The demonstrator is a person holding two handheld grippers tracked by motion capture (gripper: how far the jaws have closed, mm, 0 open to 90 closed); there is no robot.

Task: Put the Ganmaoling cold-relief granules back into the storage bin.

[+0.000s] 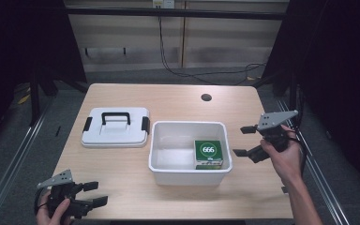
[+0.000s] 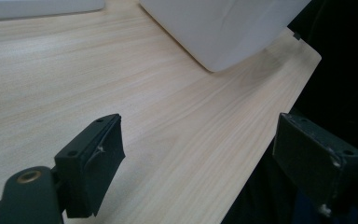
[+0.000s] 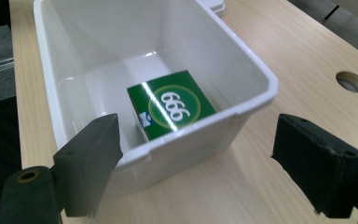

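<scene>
White plastic bin (image 1: 187, 178) is sitting mid-desk, open top, with a green box (image 1: 208, 153) marked "666" lying flat in its right-hand end, against the near wall. Rest of the bin floor is bare.

High view is giving the full layout: light wood desk (image 1: 168, 101), a white lid (image 1: 115, 127) with a black handle and black side clips lying flat to the left of the bin, just beside it, plus a round cable hole (image 1: 206, 97) toward the far edge.

Right gripper view is looking down into the bin from its end, the box label reading upside down there; the cable hole (image 3: 351, 81) is showing off to one side.

Left gripper view is showing bare desk (image 2: 121, 84), a rounded lower corner of the bin (image 2: 223, 32), and a strip of the lid's edge at top.

Left hand-held gripper (image 1: 97, 193) is sitting low at the near-left desk corner, gripped in the left hand (image 1: 51, 215), jaws spread and holding nothing, pointing right.

Right hand-held gripper (image 1: 243, 140) is hanging just right of the bin, right hand (image 1: 286, 159) wrapping it from behind, forearm coming in from bottom right, jaws wide apart, empty, aimed left at the bin's end wall, not touching it.
</scene>
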